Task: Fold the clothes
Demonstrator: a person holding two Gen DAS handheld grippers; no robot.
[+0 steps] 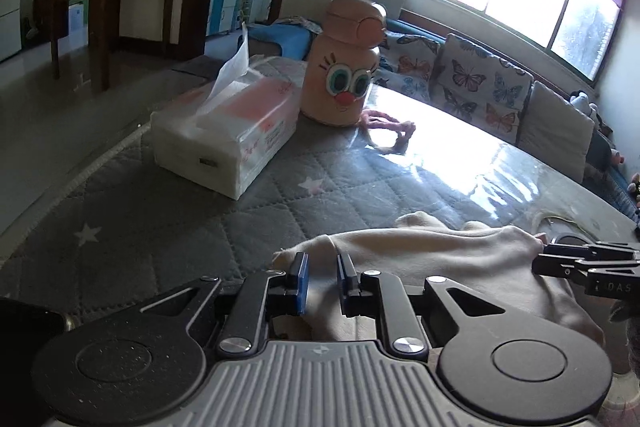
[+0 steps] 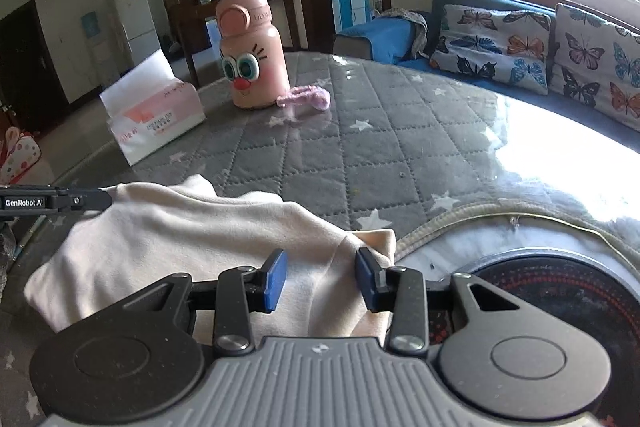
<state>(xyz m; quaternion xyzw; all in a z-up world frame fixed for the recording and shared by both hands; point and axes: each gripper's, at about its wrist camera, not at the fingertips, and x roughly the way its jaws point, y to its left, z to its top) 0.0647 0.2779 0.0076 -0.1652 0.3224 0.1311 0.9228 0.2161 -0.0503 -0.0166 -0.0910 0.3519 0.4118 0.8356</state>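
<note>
A cream garment [image 1: 440, 259] lies bunched on the grey quilted table cover, and it also shows in the right wrist view [image 2: 192, 235]. My left gripper [image 1: 322, 281] is open, its blue pads either side of the garment's left corner. My right gripper [image 2: 322, 279] is open over the garment's right edge, with cloth between and under the pads. The right gripper's fingers [image 1: 576, 263] show at the right of the left wrist view, and the left gripper's fingers [image 2: 60, 201] show at the left of the right wrist view.
A pink bottle with a cartoon face [image 1: 344, 63] and a tissue box [image 1: 228, 135] stand at the far side, with a pink cord [image 1: 390, 131] beside the bottle. A round dark stove plate [image 2: 560, 287] sits by my right gripper. A sofa with butterfly cushions [image 2: 520, 47] lies beyond.
</note>
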